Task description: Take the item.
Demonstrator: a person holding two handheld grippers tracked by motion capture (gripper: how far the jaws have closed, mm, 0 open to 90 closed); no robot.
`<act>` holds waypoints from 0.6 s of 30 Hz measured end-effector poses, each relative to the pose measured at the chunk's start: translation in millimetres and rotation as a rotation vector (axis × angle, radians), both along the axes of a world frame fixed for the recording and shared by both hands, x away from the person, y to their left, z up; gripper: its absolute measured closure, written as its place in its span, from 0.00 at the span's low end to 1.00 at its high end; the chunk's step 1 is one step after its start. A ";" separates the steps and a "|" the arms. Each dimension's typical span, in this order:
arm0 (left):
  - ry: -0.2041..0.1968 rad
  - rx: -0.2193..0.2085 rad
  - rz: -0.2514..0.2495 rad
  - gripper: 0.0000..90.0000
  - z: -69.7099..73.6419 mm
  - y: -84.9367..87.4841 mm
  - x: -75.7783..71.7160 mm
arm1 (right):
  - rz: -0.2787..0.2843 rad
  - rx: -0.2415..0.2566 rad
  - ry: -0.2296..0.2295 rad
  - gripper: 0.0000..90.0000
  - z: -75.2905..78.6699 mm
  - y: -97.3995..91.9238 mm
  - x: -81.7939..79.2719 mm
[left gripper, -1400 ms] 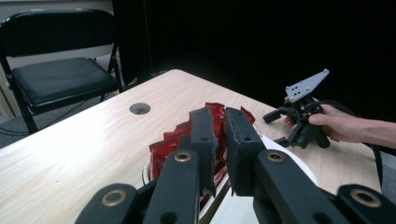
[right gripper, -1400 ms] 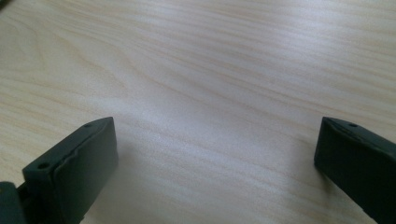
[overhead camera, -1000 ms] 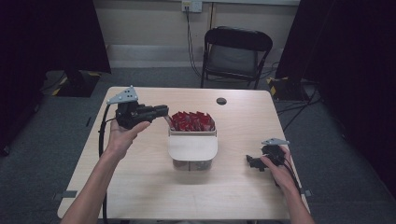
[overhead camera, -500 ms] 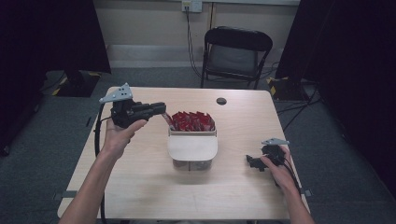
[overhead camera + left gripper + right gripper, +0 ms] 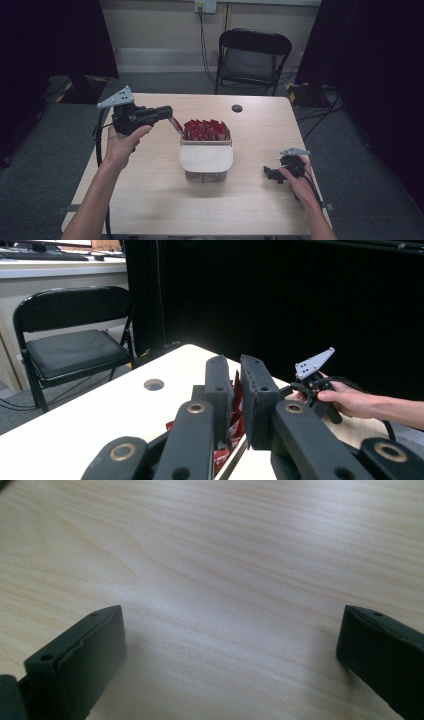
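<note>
- A clear plastic box with a pale wooden lid [image 5: 206,159] slid half open stands mid-table, packed with red foil sachets [image 5: 206,130].
- A small dark round hole [image 5: 237,108] lies in the light wooden table [image 5: 150,195] beyond the box; a black folding chair [image 5: 254,56] stands farther back.
- The left gripper [image 5: 171,116] hovers left of the box, jaws nearly together, pinching one red sachet [image 5: 235,405] above the box's left edge.
- The right gripper [image 5: 267,173] rests on the table right of the box, jaws wide apart with nothing between them.

left gripper [image 5: 170,114]: raised above table [image 5: 150,200] left half, jaws on a red packet [image 5: 176,125] | box [image 5: 206,150]: table centre, red packets at its far end | right gripper [image 5: 270,173]: near right edge, resting on the table
</note>
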State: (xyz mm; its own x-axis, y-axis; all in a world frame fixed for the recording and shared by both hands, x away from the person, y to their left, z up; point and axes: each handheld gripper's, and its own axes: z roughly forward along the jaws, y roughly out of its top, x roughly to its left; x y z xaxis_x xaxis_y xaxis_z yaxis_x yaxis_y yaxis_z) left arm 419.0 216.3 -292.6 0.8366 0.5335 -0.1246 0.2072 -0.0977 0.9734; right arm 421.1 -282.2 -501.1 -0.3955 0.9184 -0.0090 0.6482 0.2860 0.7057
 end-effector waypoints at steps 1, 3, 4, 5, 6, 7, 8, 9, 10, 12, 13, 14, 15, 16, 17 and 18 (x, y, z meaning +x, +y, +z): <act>-0.003 0.005 0.004 0.92 0.6 0.2 -0.3 | 0.000 0.000 0.000 0.00 0.0 0.0 0.0; -0.004 -0.001 0.009 0.92 1.7 1.1 -0.9 | 0.000 0.000 0.000 0.00 0.0 0.0 0.0; -0.006 -0.002 0.011 0.92 2.3 2.1 -1.1 | 0.000 0.000 0.000 0.00 0.0 0.0 0.0; -0.008 -0.002 0.014 0.92 2.9 3.3 -1.3 | 0.000 0.000 0.000 0.00 0.0 0.0 0.0; -0.010 -0.004 0.017 0.92 3.3 4.8 -1.3 | 0.001 -0.001 0.000 0.00 0.0 0.0 0.0; -0.010 -0.006 0.022 0.92 3.6 6.5 -1.3 | 0.000 0.000 0.000 0.00 0.0 0.0 0.0; -0.010 -0.007 0.026 0.92 3.9 8.5 -1.2 | 0.000 0.000 0.000 0.00 0.0 0.0 0.0; -0.010 -0.011 0.032 0.92 4.0 10.2 -1.0 | 0.000 0.000 0.000 0.00 0.0 0.0 0.0; -0.012 -0.008 0.037 0.92 4.2 12.2 -0.8 | 0.000 0.000 0.000 0.00 0.0 0.0 0.0; -0.011 -0.009 0.047 0.92 4.3 15.8 -0.9 | 0.000 0.000 0.000 0.00 0.0 0.0 0.0; -0.010 -0.009 0.051 0.92 4.5 17.8 -1.0 | 0.000 0.000 0.000 0.00 0.0 0.0 0.0; -0.012 -0.014 0.056 0.92 4.6 19.5 -0.8 | 0.000 0.000 0.000 0.00 0.0 0.0 0.0; -0.011 -0.015 0.061 0.92 4.7 21.3 -0.8 | 0.001 -0.001 0.000 0.00 0.0 -0.1 0.0; -0.012 -0.014 0.064 0.92 4.6 22.9 -0.6 | 0.000 0.000 0.000 0.00 0.0 0.0 0.0; -0.010 -0.012 0.069 0.92 4.3 24.2 -0.5 | 0.000 0.000 0.000 0.00 0.0 0.0 0.0; -0.009 -0.009 0.073 0.92 3.8 25.4 0.0 | 0.000 0.000 0.000 0.00 0.0 0.0 0.0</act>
State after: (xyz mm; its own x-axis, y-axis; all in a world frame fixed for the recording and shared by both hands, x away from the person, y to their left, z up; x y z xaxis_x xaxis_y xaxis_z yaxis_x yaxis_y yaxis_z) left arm 419.0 241.7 -288.8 0.7967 0.5919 -0.1226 0.2050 -0.0739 0.9760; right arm 421.1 -282.2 -501.1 -0.3956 0.9184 -0.0093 0.6481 0.2863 0.7057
